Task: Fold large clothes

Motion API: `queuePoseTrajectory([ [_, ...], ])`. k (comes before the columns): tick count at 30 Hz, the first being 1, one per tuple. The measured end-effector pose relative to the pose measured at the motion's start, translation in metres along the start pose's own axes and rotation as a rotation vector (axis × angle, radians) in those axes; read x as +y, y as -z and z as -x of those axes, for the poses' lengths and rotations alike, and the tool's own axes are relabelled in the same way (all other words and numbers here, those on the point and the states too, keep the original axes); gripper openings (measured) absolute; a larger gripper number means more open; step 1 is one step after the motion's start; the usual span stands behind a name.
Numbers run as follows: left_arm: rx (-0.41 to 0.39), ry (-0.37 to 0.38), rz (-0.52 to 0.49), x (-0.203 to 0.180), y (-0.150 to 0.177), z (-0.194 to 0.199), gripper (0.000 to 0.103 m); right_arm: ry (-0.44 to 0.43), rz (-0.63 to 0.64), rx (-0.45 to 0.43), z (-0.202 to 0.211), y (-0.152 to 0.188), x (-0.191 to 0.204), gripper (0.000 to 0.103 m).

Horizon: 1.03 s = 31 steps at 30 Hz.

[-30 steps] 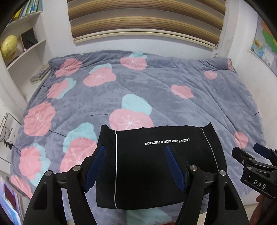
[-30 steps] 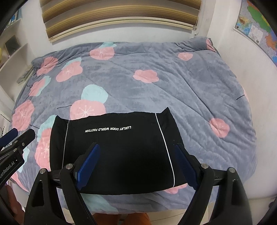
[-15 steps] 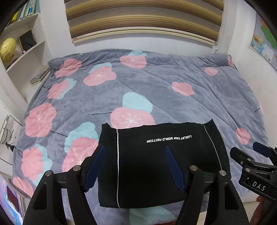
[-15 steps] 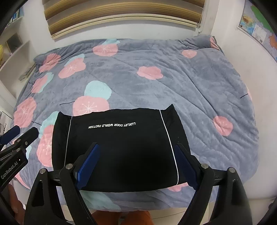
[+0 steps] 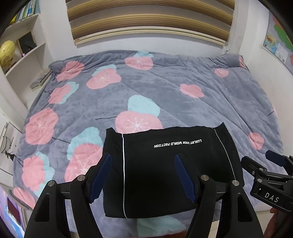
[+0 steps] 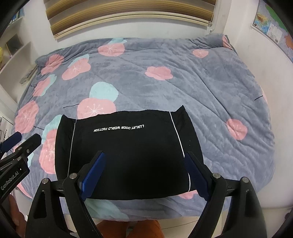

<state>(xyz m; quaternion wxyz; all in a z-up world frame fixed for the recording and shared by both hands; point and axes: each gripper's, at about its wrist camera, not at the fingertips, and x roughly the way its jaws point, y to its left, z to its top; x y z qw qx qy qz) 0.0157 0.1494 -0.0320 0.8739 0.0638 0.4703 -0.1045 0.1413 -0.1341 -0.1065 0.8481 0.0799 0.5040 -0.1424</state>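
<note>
While both claws (image 5: 142, 174) (image 6: 144, 171) hang open and empty, folded black garment (image 5: 164, 174) lies on quilt (image 5: 164, 91).

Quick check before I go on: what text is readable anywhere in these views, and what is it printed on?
"LUXLRY DOOR WORLD FACTION": upside down on the black folded garment.
"DAS": on the right gripper body.
"GenRobot.AI": on the left gripper body.
Wall map, poster, book spines: too small or blurred.
</note>
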Motion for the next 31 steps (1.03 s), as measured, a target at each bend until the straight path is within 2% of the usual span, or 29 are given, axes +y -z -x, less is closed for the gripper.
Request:
queuePoseTrajectory([
  [23,0.004,-0.002,-0.024,0.0,-0.007,-0.011,0.073,-0.005,0.007,0.009,-0.003,-0.001,-0.001,0.088],
  [26,-0.009,-0.023,-0.029,0.0,-0.009,-0.013,0.073,-0.003,0.007,0.01,-0.003,0.0,-0.001,0.088],
  [29,-0.06,-0.076,-0.043,-0.001,-0.008,-0.007,0.073,-0.004,0.002,0.009,-0.003,0.0,0.0,0.088],
  [31,-0.063,-0.062,-0.051,0.002,-0.01,-0.006,0.073,-0.004,0.005,0.01,-0.003,-0.001,-0.001,0.088],
])
